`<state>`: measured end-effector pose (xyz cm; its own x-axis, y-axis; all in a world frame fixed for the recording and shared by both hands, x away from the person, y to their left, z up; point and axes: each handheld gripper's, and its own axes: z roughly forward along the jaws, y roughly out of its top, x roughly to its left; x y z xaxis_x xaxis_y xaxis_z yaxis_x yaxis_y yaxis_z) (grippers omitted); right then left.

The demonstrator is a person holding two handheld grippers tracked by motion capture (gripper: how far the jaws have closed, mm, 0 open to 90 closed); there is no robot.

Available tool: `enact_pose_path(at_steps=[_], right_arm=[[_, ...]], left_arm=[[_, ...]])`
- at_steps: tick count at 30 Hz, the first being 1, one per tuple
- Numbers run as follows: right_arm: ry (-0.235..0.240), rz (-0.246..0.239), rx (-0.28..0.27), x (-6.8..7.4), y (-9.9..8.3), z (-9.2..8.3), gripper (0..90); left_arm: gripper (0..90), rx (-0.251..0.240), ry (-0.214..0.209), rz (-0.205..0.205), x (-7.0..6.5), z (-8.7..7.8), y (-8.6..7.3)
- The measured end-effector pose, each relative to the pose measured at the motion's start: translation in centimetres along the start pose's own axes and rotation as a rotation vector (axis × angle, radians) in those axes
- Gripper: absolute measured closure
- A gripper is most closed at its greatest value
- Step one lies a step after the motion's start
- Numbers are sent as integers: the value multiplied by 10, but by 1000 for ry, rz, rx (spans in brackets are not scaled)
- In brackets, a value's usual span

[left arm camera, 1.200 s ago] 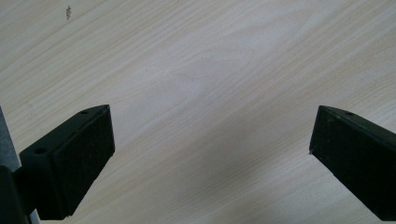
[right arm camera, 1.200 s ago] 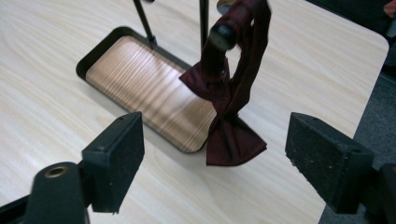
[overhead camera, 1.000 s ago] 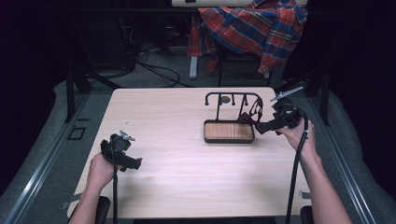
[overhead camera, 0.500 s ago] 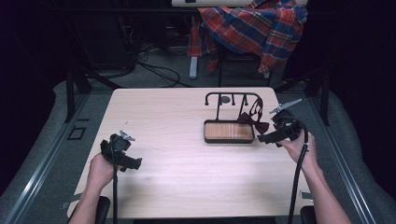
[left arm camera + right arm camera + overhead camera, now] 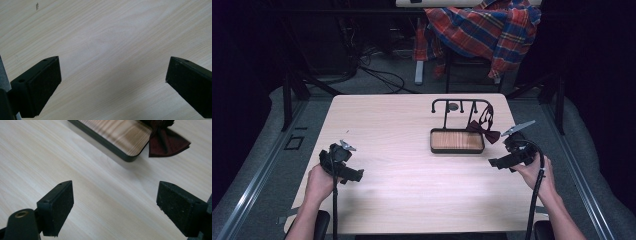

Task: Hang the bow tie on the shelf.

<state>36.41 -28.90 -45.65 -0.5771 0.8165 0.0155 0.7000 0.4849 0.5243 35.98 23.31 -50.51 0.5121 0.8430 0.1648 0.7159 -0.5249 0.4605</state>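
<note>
R gripper [image 5: 115, 202] has jaws wide apart, nothing between them, only bare table [image 5: 50, 157] under the gap. Dark red bow tie [image 5: 166, 141] sits ahead of the jaws and nearer the R-hand jaw, well beyond the tips. In the high view the bow tie [image 5: 484, 132] hangs by its strap from the black stand [image 5: 462, 105], the bow resting at the corner of the stand's wood-look tray [image 5: 457, 142]. R gripper [image 5: 504, 160] is just beside that tray, not touching.

L gripper [image 5: 112, 75] also wide open, empty, plain tabletop between the jaws. In the high view L gripper [image 5: 347, 170] is well apart from the stand, looks parked.

Step in hand, my read: the tie looks hung, R hand is clear of it, so prob a retreat/settle step.

To do it well:
- keep jaws wide so no pad snags the strap
- stay low over the table, clear of the tray edge ahead of the L-hand jaw
- don't bump the stand; a knock could slip the strap off its hook
- if a re-grasp is needed, approach w/ the bow centred between the pads, then close on the fabric, not the tray rim.
</note>
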Motion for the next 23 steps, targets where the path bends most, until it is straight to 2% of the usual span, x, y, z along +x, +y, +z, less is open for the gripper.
enact_pose_path(at_steps=[3,6,8,11,12,15,16,18,21,23], right_arm=[[0,2,10,1,-5,3,138],[4,-8,66,5,-16,10,124],[5,-10,73,6,-19,12,116],[13,-10,115,9,-30,17,109],[1,-13,126,9,-32,17,109],[14,-16,134,9,-37,19,106],[8,-30,156,11,-41,22,100],[6,-39,170,11,-43,24,99],[35,-36,183,11,-45,28,101],[27,-52,202,12,-44,31,104]], left_arm=[[1,1,1,-1,0,0,0],[1,1,2,-3,0,0,0],[1,1,2,-3,0,0,0],[1,1,0,-2,0,0,0],[1,2,0,-3,0,0,0],[1,3,1,-4,0,0,0],[1,4,1,-4,0,0,0],[1,4,-1,-3,0,0,0],[1,7,-1,0,0,1,0],[1,6,-3,-1,0,1,0]])
